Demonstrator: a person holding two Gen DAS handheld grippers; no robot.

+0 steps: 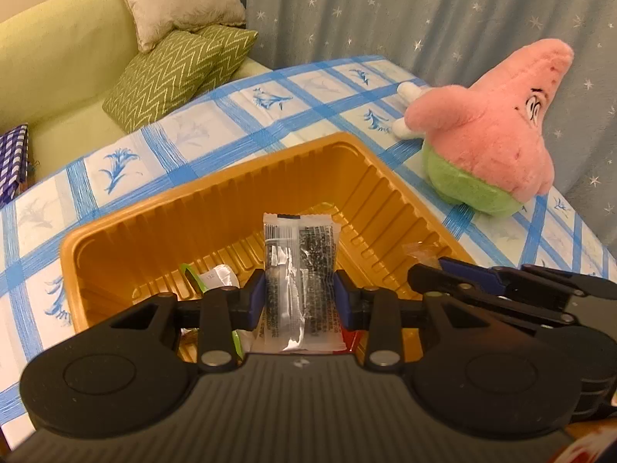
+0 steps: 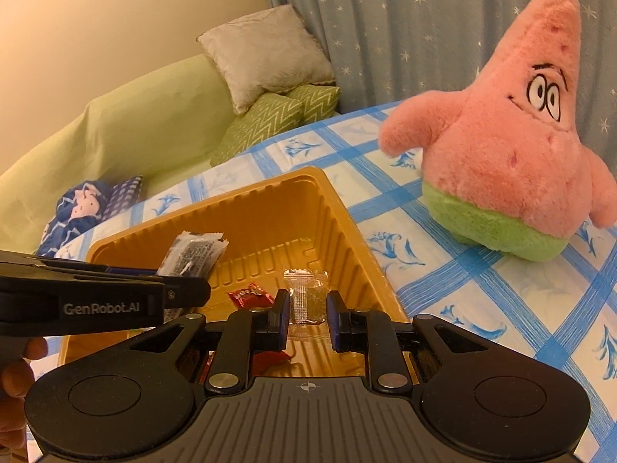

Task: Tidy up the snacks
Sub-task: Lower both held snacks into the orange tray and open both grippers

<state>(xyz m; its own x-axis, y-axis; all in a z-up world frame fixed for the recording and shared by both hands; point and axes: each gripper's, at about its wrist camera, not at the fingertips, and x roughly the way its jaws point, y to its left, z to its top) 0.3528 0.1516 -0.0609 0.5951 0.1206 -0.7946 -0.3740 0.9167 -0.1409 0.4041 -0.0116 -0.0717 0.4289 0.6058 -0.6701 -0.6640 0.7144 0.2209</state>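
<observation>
**Two snacks held over the tray, ready to drop**

Star-printed blue curtains and a pale green sofa (image 1: 58, 77) frame a desk (image 1: 270, 88) under a blue-checked floral cloth, where a ribbed golden-orange plastic tray (image 1: 339, 177) sits beside a pink-and-green star-shaped plush toy (image 2: 513, 162).

The left gripper (image 1: 300, 301) pinches a clear, silver-and-black printed snack packet (image 1: 299, 254) upright above the tray's near edge. The right gripper (image 2: 307, 318), narrowed to its tightest, grips a small transparent sachet with greenish contents (image 2: 306, 301) over the tray floor, near a red-wrapped sweet (image 2: 248, 295) already lying inside.

To finish this step cleanly, both packets should probably be lowered closer to the tray floor before release, each onto bare floor rather than onto wrappers already there. The light sachet may cling to a pad, so a full opening is wise.
</observation>
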